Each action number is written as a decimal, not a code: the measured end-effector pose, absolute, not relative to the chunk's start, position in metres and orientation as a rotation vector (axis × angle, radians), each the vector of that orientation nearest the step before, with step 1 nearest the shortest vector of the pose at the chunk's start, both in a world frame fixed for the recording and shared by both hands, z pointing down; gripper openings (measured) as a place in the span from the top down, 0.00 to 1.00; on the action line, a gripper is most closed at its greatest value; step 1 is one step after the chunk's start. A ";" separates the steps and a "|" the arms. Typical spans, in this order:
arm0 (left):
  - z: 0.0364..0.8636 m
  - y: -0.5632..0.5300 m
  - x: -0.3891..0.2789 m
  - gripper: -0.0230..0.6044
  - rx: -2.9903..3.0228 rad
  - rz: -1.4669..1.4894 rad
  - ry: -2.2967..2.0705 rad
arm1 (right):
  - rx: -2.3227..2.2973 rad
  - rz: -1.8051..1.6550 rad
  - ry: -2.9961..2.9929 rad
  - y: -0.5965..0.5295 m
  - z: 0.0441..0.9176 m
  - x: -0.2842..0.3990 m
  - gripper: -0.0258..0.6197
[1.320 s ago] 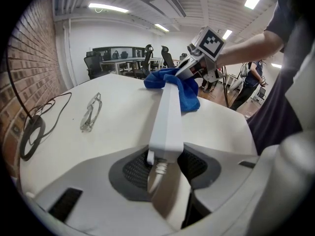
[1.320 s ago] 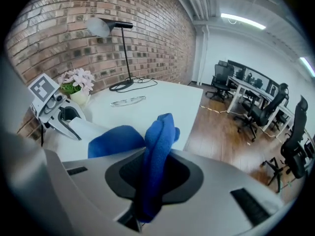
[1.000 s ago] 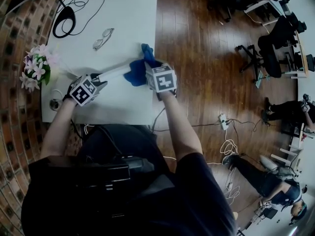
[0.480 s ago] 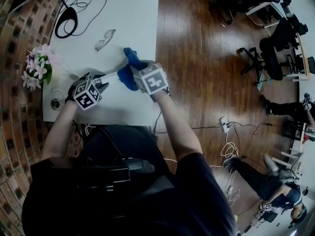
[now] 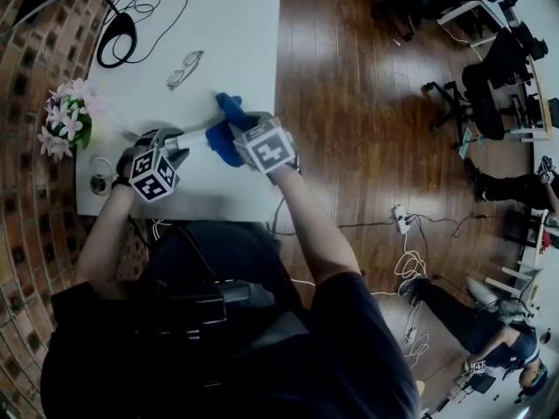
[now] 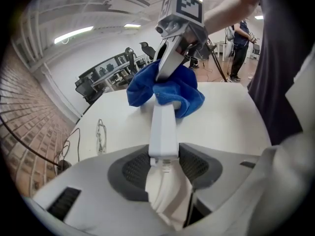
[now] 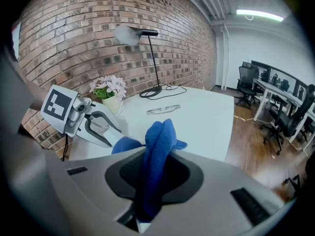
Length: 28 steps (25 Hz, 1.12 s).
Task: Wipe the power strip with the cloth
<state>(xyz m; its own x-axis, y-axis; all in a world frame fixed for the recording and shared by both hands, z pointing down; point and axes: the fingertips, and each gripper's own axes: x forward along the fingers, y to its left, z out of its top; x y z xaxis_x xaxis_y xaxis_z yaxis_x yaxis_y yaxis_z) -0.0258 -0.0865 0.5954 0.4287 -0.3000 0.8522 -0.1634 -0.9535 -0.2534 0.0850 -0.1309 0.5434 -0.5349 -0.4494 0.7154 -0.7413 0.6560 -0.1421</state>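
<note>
White power strip (image 6: pixel 163 127) over the white worktop (image 5: pixel 236 24), cord end between the left gripper's (image 6: pixel 165 161) fingers (image 6: pixel 133 168), just opening wider yet touching both its sides, far end wrapped in the blue cloth (image 7: pixel 156 151) that the right gripper's (image 7: pixel 155 176) fingers (image 7: pixel 189 173) clamp.

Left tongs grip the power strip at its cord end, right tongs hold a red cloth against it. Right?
Not quite: the cloth is blue, not red, as the right gripper view shows. The right tongs do hold it against the power strip, whose cord end sits between the left tongs; their jaws have just been opening slightly.
</note>
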 end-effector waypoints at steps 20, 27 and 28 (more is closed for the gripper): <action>0.550 -0.086 -0.028 0.79 -2.975 -1.393 0.611 | 0.919 0.500 -2.266 -0.124 0.545 0.086 0.86; 0.546 -0.106 -0.056 0.94 -3.018 -1.319 0.951 | 0.933 0.498 -2.264 -0.124 0.543 0.088 0.86; 0.546 -0.108 -0.057 0.94 -2.995 -1.308 0.960 | 0.935 0.500 -2.262 -0.124 0.543 0.088 0.86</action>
<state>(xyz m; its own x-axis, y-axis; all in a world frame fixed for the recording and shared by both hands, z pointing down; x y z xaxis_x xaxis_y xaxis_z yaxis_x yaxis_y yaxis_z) -0.0571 -0.1083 0.5456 0.5543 -0.3866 0.7371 -0.5873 -0.8092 0.0173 0.0881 -0.1243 0.5434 -0.5481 -0.4899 0.6779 -0.7298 0.6761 -0.1015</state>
